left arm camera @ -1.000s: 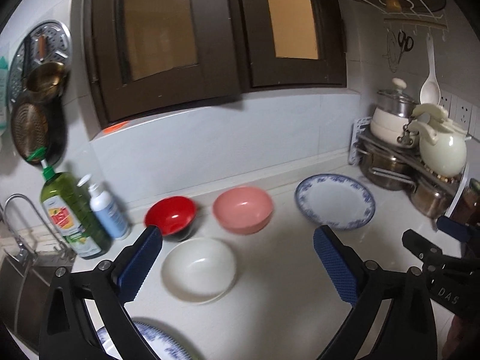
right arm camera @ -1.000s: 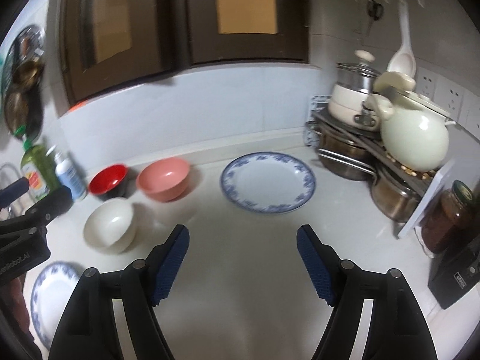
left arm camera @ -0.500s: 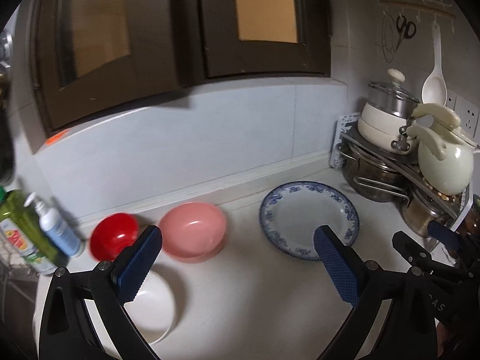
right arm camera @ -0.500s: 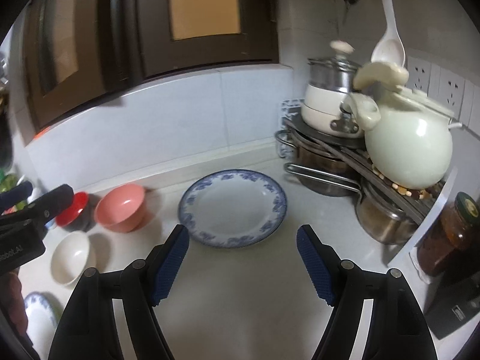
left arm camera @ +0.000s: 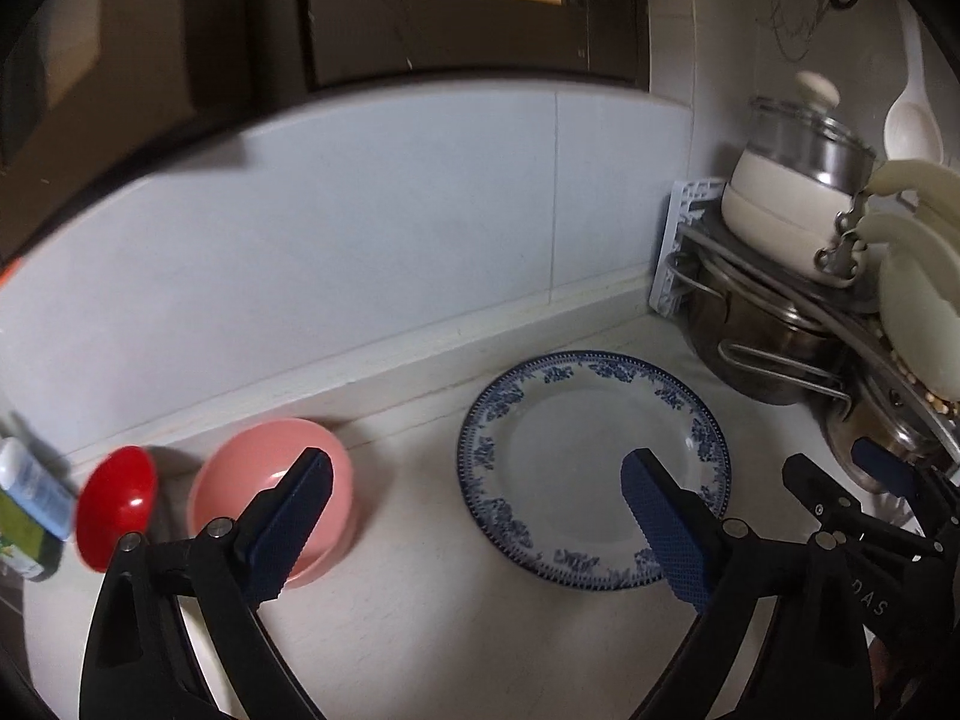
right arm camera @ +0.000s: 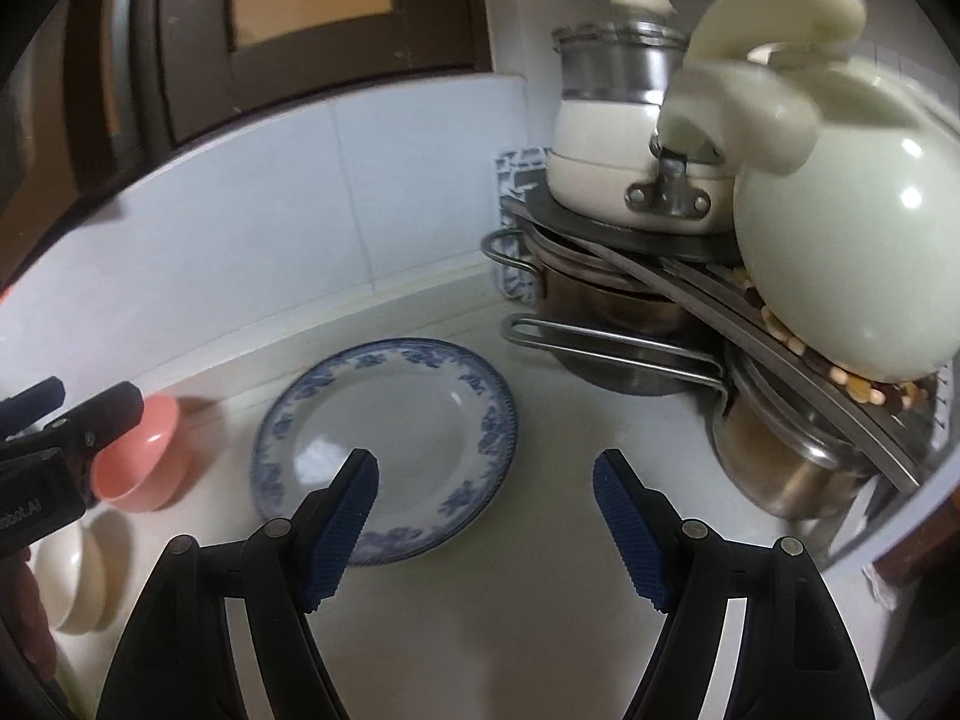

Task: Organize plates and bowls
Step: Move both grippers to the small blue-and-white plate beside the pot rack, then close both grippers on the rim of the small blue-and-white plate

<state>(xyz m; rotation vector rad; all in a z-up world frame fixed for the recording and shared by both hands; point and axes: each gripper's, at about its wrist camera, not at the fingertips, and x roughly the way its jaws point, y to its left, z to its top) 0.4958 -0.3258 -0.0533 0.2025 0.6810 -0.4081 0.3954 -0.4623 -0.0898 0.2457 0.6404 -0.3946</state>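
Both grippers, left (left arm camera: 474,516) and right (right arm camera: 485,519), hover with jaws wide, empty, above the plate (right arm camera: 414,420) on the tabletop (right arm camera: 540,630); the pink bowl (left arm camera: 264,480) beside it looks blurred.

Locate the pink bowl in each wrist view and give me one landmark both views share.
Left wrist view: the pink bowl sits lower left, partly behind the left gripper's left finger, with the red bowl to its left.
Right wrist view: the pink bowl is at the far left edge, partly hidden by the other gripper.
Shared landmark: the blue-rimmed plate, immediately right of the bowl in both.
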